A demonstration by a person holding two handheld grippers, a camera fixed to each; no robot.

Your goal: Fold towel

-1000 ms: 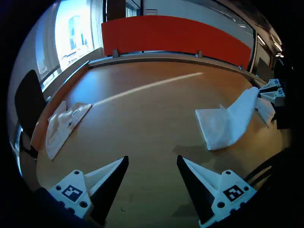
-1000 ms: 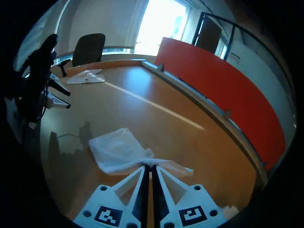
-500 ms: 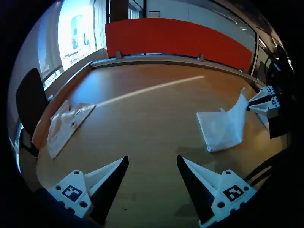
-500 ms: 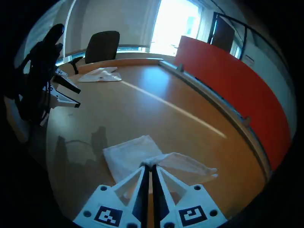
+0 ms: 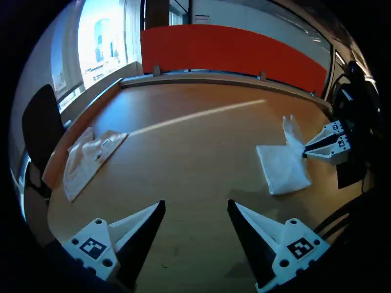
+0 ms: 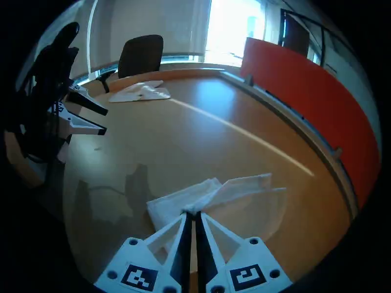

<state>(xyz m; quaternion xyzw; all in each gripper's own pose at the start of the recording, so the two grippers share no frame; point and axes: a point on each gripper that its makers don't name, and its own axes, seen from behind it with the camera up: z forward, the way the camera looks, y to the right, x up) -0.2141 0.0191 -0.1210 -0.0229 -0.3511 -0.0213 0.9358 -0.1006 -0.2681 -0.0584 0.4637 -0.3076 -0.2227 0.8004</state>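
at lower centre your right claw [image 6: 191, 214] pinches the towel [image 6: 244, 193] corner to fold it over; left claw [image 5: 195, 202] spread, idle.

The broad orange-brown wooden table top [image 5: 195, 141] is smooth and glossy, mirroring a pale streak of window light and soft dark shapes. The thin white cloth towel [image 5: 283, 168] on it looks soft, matt and creased, as does the crumpled off-white cloth [image 5: 85, 156] lying apart from it. The left gripper [image 5: 195, 202] and right gripper [image 6: 192, 214] are of smooth matt white plastic with black inner faces, and the long red divider panel [image 5: 234, 49] looks flat and matt.
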